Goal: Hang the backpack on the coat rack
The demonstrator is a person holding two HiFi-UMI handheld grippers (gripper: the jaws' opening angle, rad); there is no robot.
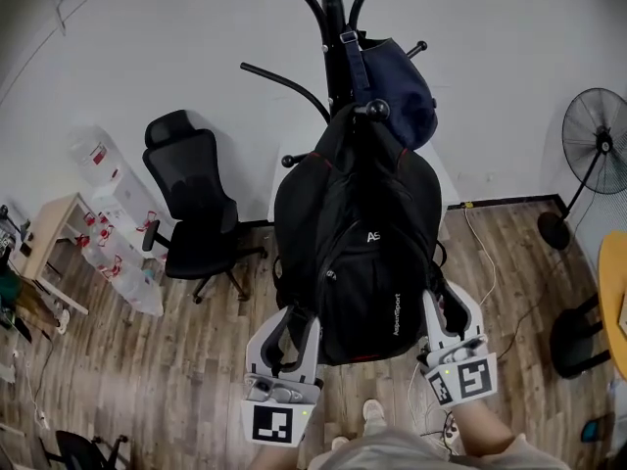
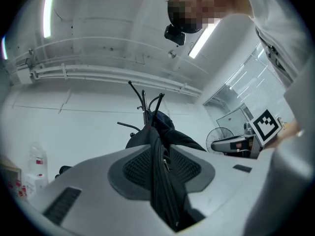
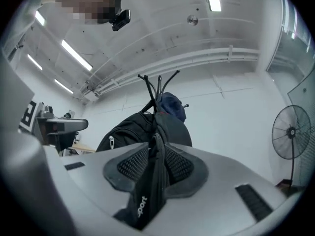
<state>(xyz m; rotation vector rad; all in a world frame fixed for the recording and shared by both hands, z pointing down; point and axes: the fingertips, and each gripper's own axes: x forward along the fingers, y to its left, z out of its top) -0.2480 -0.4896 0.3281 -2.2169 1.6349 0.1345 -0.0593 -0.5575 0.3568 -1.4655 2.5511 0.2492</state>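
Note:
A black backpack [image 1: 358, 253] hangs from a knob of the black coat rack [image 1: 328, 27], below a navy bag [image 1: 397, 86] on the same rack. My left gripper [image 1: 292, 316] is at the backpack's lower left corner. Its jaws stand slightly apart, with a fold of the black fabric [image 2: 158, 181] lying between the pads. My right gripper [image 1: 446, 302] is at the lower right corner, shut on the backpack's edge [image 3: 147, 195], which fills the gap between its pads. In both gripper views the rack [image 2: 143, 102] [image 3: 153, 90] rises behind the backpack.
A black office chair [image 1: 191, 204] stands left of the rack, beside clear bags of bottles [image 1: 118, 253] and a wooden desk [image 1: 44, 238]. A standing fan [image 1: 598, 155] is at the right by the wall, with a yellow table edge [image 1: 612, 292] below it. The floor is wood.

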